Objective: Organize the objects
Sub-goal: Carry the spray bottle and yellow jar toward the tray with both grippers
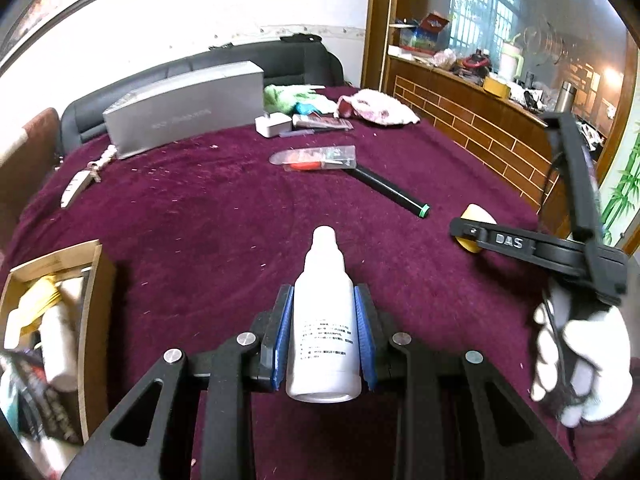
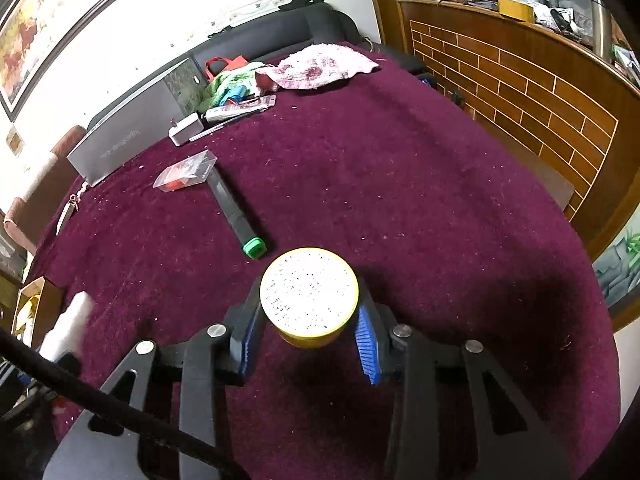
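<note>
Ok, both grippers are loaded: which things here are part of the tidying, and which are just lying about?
In play:
- white bottle in the left gripper
- yellow round tin in the right gripper
- cardboard box, already holding items

Lying about:
- black tube with green cap
- plastic bag
- silver box
- cloths

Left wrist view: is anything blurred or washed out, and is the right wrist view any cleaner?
Left wrist view: the cardboard box at the left edge is smeared with blur, the white bottle stays sharp. Right wrist view: the yellow tin is crisp, its label bright but readable as dots; a dark shadow falls right of it; fisheye bends the brick counter.
</note>
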